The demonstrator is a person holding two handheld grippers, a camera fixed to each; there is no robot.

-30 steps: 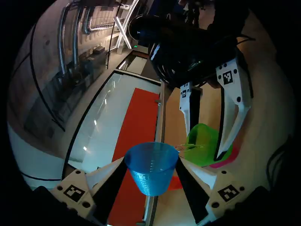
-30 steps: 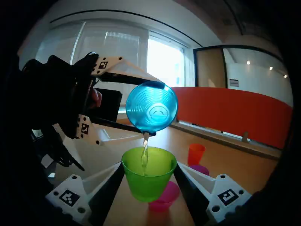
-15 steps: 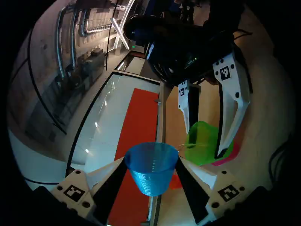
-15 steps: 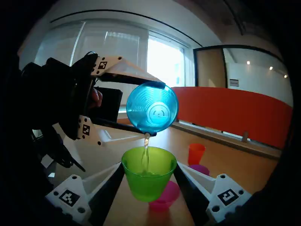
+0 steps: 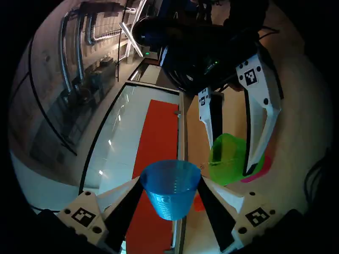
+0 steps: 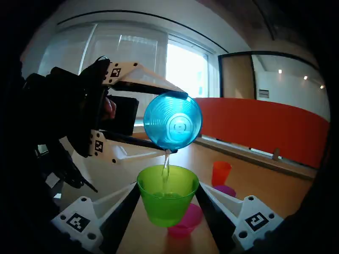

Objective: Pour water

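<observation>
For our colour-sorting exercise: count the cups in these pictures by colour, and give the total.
blue cup: 1
green cup: 1
orange cup: 1
purple cup: 1
pink cup: 1
Total: 5 cups

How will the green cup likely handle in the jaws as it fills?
Probably thin, flexible plastic: the green cup looks translucent, so hard squeezing may dent it. Likely getting heavier, with water streaming in from the blue cup. Its smooth walls may be slippery.
</observation>
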